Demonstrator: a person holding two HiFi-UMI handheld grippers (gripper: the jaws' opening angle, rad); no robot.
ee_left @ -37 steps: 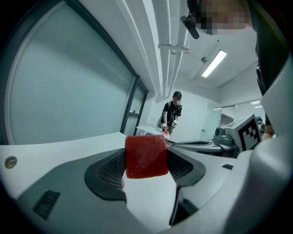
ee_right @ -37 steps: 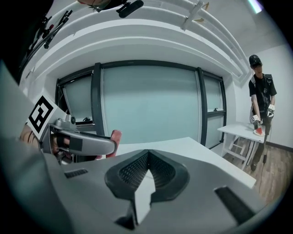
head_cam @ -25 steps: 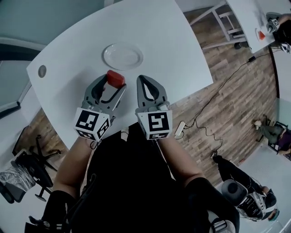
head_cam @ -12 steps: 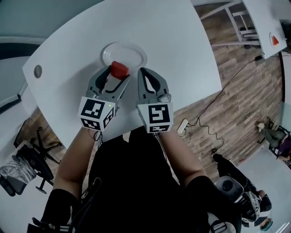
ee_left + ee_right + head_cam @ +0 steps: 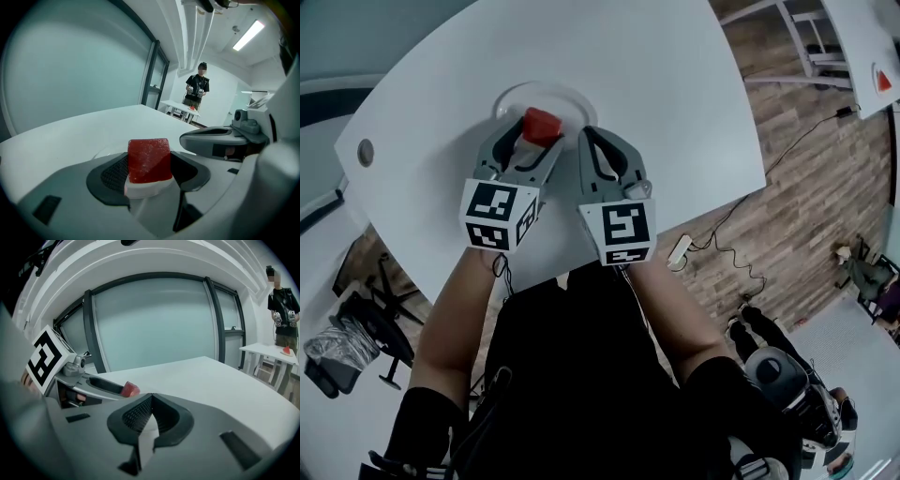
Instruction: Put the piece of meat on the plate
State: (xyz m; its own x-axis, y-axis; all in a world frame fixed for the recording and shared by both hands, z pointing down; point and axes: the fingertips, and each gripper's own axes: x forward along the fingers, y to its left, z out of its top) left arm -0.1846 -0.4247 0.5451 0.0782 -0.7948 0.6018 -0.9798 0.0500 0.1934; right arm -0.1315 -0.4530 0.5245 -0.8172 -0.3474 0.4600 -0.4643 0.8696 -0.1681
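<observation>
A red block of meat with a white underside (image 5: 540,126) (image 5: 149,163) is clamped in my left gripper (image 5: 534,136) (image 5: 149,174), held over the white plate (image 5: 511,98) on the white table (image 5: 656,84). The plate's rim (image 5: 104,151) shows just beyond the jaws in the left gripper view. My right gripper (image 5: 594,142) (image 5: 149,423) is shut and empty, right beside the left one. From the right gripper view I see the meat (image 5: 129,389) at the left gripper's tip.
A round grommet (image 5: 365,152) sits in the table near its left edge. A power strip and cable (image 5: 680,249) lie on the wooden floor to the right. An office chair (image 5: 356,330) stands at lower left. A person (image 5: 197,91) stands at another table far off.
Both grippers have moved forward across the table. The left one carried the meat from short of the plate to over it. The right stayed shut alongside.
</observation>
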